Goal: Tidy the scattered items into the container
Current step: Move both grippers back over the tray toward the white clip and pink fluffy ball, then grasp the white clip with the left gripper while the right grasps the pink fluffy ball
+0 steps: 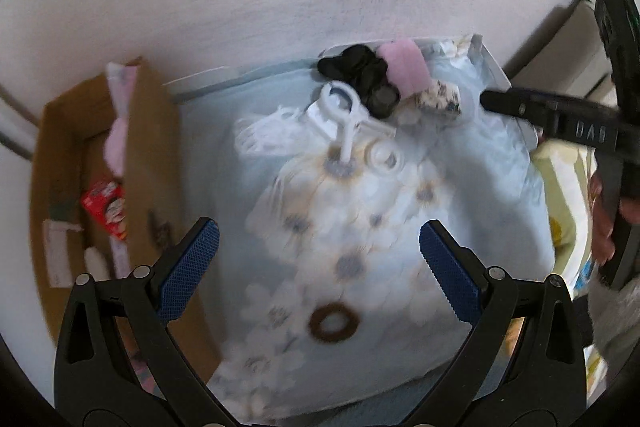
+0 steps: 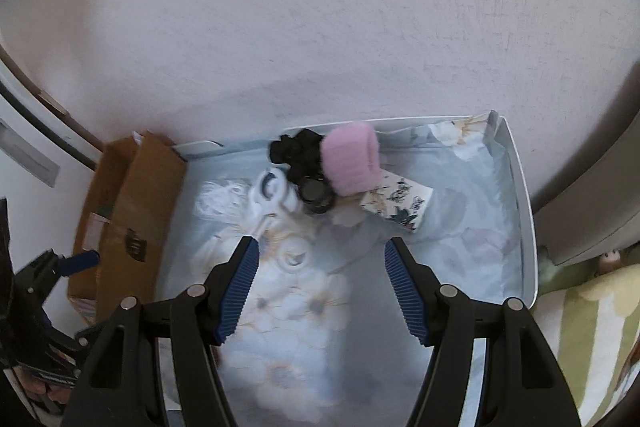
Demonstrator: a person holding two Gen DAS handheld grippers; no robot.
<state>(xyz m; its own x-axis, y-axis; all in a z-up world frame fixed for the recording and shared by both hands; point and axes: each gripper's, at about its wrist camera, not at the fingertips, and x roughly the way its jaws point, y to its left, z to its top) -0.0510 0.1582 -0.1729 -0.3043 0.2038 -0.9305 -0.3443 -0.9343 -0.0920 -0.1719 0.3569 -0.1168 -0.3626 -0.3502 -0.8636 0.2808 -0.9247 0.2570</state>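
Note:
A table with a pale blue flowered cloth [image 1: 360, 227] carries scattered items. At its far edge lie a black hair clip [image 1: 360, 79], a pink fuzzy roll [image 1: 404, 71], a flowered pouch [image 1: 438, 97], white plastic clips [image 1: 344, 119] and a white ring [image 1: 384, 159]. A brown hair tie [image 1: 334, 321] lies near my left gripper [image 1: 318, 259], which is open and empty above the cloth. My right gripper [image 2: 322, 287] is open and empty, just short of the white ring [image 2: 294, 255]. The same pile shows in the right wrist view: pink roll [image 2: 352, 159], black clip [image 2: 304, 163], pouch [image 2: 400, 203].
A brown cardboard box [image 1: 152, 155] stands at the table's left edge, holding a red packet [image 1: 106, 207] and pink items. It also shows in the right wrist view [image 2: 136, 203]. A white wall rises behind. A striped yellow-green cloth [image 2: 592, 331] lies to the right.

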